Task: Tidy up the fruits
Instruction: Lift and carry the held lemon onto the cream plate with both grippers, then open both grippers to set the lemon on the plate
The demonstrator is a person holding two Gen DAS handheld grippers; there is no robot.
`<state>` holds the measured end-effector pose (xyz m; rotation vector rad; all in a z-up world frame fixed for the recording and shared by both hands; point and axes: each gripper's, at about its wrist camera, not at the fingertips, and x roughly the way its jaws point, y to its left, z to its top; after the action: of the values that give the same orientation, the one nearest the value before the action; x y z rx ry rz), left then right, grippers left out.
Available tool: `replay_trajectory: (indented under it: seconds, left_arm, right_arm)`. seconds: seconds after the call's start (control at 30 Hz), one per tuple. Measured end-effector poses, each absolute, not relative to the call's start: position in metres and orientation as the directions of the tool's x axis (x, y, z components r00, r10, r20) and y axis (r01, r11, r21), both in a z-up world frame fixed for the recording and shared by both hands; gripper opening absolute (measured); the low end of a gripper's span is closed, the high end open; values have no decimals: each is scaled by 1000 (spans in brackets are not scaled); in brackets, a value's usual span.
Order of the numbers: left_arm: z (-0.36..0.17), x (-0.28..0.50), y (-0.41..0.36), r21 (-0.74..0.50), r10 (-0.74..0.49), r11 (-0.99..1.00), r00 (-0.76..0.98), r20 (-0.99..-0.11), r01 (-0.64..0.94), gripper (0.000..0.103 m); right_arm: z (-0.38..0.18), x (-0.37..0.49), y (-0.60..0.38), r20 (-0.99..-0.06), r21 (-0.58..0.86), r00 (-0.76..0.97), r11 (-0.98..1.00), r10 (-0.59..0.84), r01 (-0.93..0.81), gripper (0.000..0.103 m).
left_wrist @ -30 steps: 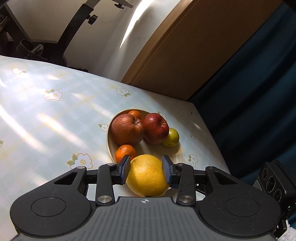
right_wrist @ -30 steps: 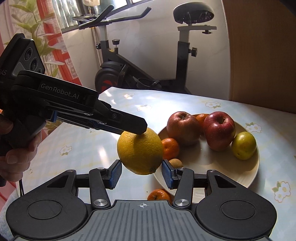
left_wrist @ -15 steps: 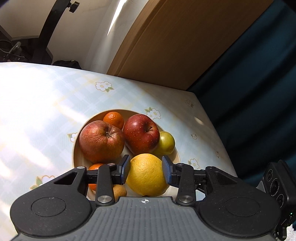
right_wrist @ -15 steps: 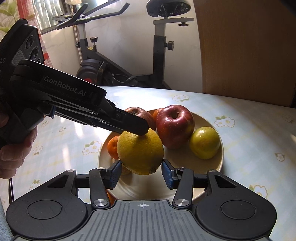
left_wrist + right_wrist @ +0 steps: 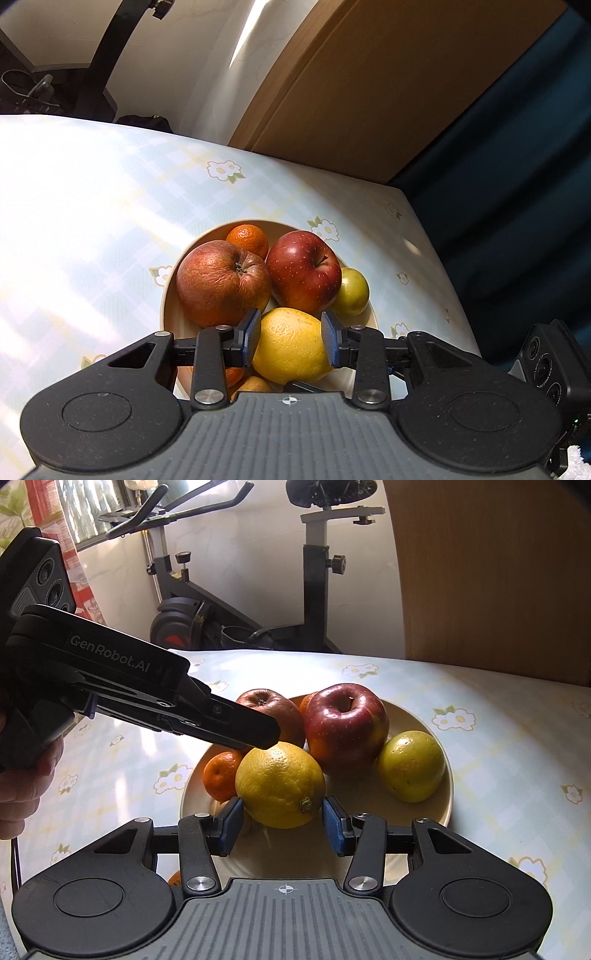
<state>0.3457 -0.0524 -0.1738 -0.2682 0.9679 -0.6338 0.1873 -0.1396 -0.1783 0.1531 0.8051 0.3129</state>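
Hiding beneath the yellow citrus (image 5: 291, 347): tan fruit (image 5: 253, 385), mostly covered.

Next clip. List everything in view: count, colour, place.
tablecloth: one, pale check with flowers, over table
plate: one, cream, on tablecloth
apples: two, red, plate's far side; left one wrinkled
citrus: one, yellow, over plate's near side
green fruit: one, yellow-green, plate's right
tangerines: two, orange, on plate; a third sliver under right gripper
brown fruit: one, small, mostly hidden
exercise bike: one, black, behind table
left gripper: black, gripping citrus, jaws just closed slightly further
right gripper: black, pads flank citrus, contact unclear
hand: one, holding left gripper
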Motion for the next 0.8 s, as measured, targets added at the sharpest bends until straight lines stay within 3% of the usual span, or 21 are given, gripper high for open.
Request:
replay_trajectory:
  seconds: [0.33, 0.8]
  left_arm:
    - [-159, 329, -34, -448, -584, 810, 458, -670, 379, 37]
    - [-134, 292, -6, -314, -442, 896, 560, -701, 313, 39]
  right_arm:
    - [-177, 186, -137, -691, 251, 650, 948, 317, -196, 44]
    - [-159, 174, -134, -699, 214, 664, 963, 267, -162, 45]
